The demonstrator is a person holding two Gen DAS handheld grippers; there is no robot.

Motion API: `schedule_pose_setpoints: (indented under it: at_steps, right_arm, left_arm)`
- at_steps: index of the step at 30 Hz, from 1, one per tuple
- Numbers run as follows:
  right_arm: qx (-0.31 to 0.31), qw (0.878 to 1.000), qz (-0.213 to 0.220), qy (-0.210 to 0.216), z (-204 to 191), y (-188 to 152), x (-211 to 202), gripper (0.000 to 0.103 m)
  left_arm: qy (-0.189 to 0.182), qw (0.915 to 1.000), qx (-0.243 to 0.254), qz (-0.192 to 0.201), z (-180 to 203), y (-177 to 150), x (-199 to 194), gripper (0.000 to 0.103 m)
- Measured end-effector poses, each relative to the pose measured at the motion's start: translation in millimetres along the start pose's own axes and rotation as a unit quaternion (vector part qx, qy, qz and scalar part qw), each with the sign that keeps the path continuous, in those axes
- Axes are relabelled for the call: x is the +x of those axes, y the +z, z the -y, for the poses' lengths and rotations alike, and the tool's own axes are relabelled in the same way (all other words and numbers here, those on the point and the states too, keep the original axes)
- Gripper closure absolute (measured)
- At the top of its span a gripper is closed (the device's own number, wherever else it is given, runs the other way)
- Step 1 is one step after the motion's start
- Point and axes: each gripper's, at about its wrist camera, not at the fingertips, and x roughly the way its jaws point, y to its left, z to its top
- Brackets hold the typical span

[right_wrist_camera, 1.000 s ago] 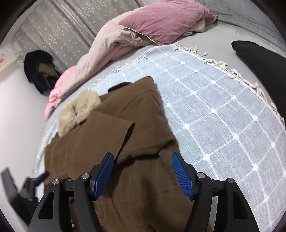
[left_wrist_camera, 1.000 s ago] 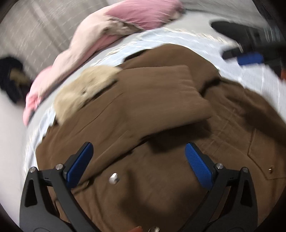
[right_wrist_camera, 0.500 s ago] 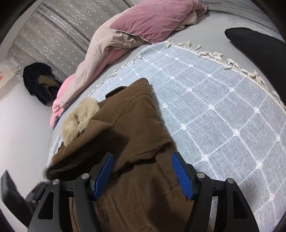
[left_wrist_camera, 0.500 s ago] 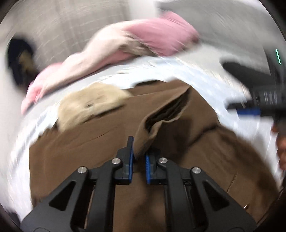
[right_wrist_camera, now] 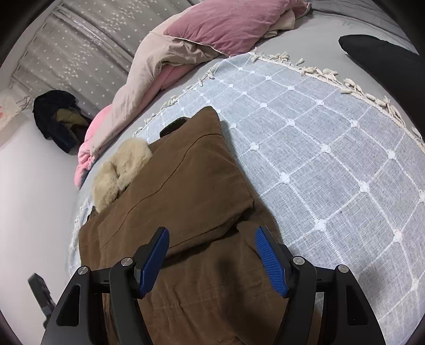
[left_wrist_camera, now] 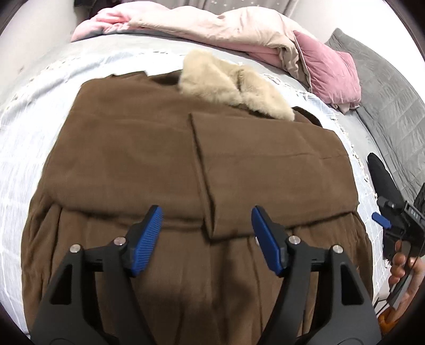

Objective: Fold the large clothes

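Observation:
A large brown coat (left_wrist_camera: 148, 169) with a beige fur collar (left_wrist_camera: 233, 85) lies on a pale blue checked blanket (left_wrist_camera: 32, 138). Both sleeves are folded across its front, their edges meeting down the middle. My left gripper (left_wrist_camera: 207, 238) is open and empty, just above the lower ends of the folded sleeves. My right gripper (right_wrist_camera: 212, 262) is open and empty, above the coat (right_wrist_camera: 180, 191) at its right edge, near the folded sleeve's end. The right gripper also shows at the right edge of the left wrist view (left_wrist_camera: 393, 225).
A pink and beige duvet (left_wrist_camera: 217, 26) and a pink pillow (right_wrist_camera: 228, 24) lie at the head of the bed. A black item (right_wrist_camera: 385, 61) lies at the blanket's (right_wrist_camera: 332, 148) fringed edge. Dark clothes (right_wrist_camera: 58, 116) lie beyond the bed.
My left gripper was shut on a sleeve, carried it across the coat's front, and has let go and opened. The sleeve now lies flat. My right gripper stayed open, barely moving.

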Motion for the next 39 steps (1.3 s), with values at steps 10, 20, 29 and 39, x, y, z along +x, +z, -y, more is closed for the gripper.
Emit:
schedule_pose_setpoints:
  at_steps: [10,20,29,39]
  right_arm:
    - [0.05,0.998,0.045,-0.014,34.3,17.8,-18.5,0.034]
    - [0.033,0.998,0.035,-0.037,29.6,20.0,-2.9,0.035]
    - [-0.074,0.994,-0.02,-0.074,-14.9,-3.9,40.1,0.034]
    - [-0.021,0.993,-0.063,-0.102,22.5,-10.4,28.9,0.034]
  left_arm:
    - [0.034,0.999,-0.013,0.025,9.5,23.3,40.2,0.095]
    - [0.079,0.9934,0.016,0.081,2.3,26.7,14.3,0.058]
    - [0.081,0.9874,0.133,0.025,43.7,3.4,72.5,0.033]
    - [0.078,0.9922,0.096,-0.009,28.5,-8.7,33.6,0.024]
